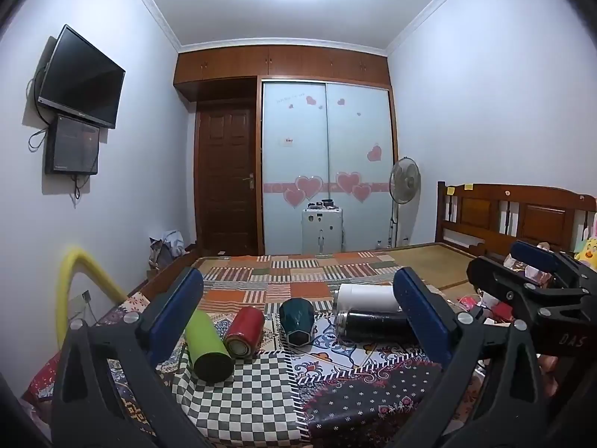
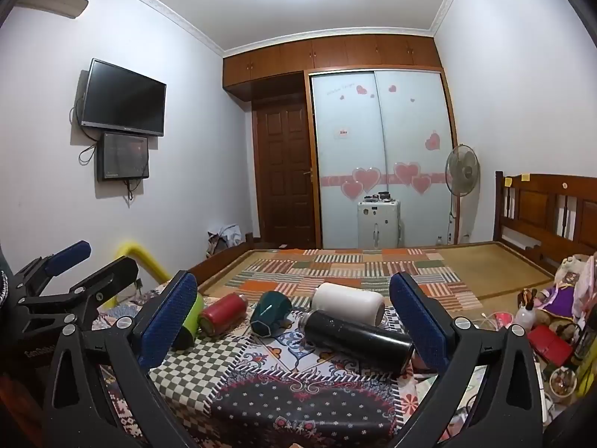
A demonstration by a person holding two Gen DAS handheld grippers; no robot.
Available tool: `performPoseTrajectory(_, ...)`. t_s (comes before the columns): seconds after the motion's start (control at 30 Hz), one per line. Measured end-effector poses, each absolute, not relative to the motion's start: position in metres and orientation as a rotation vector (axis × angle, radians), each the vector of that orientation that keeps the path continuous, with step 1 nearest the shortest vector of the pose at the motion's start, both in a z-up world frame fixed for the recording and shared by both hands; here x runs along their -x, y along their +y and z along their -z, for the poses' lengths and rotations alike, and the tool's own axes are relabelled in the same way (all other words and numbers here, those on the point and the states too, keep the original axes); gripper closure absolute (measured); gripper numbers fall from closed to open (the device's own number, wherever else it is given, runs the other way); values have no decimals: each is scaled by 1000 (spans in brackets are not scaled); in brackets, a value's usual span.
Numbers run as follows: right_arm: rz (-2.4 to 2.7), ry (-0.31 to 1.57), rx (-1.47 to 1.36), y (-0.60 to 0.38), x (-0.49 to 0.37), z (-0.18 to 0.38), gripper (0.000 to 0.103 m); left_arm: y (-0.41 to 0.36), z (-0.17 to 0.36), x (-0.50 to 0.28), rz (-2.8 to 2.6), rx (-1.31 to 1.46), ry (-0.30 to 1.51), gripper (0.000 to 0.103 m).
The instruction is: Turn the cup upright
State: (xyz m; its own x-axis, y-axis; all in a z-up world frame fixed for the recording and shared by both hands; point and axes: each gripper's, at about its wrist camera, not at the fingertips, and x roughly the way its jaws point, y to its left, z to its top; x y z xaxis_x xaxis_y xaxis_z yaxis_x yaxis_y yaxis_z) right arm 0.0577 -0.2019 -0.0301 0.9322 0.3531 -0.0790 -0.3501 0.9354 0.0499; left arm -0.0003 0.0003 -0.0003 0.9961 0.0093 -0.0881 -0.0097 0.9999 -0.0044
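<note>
Five cups lie on their sides on a patterned cloth on the bed: a green one (image 1: 207,343) (image 2: 191,317), a red one (image 1: 244,332) (image 2: 222,313), a dark teal faceted one (image 1: 297,321) (image 2: 269,313), a white one (image 1: 367,298) (image 2: 347,302) and a black bottle (image 1: 375,326) (image 2: 358,339). My left gripper (image 1: 298,313) is open and empty, a little short of the cups. My right gripper (image 2: 294,317) is open and empty too, at about the same distance. Each gripper shows at the edge of the other's view.
The bed's wooden headboard (image 1: 522,212) is at the right. Toys and clutter (image 2: 548,313) lie at the right side of the bed. A yellow padded rail (image 1: 80,283) stands at the left. A fan (image 1: 405,183) and wardrobe (image 1: 328,164) are beyond the bed.
</note>
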Motion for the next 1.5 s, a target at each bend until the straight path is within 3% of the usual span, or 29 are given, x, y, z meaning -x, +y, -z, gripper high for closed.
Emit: performPoseTrajectory(1.5, -362, 83, -35, -200, -51, 28, 0, -2, -1, 2, 3, 0, 74, 0)
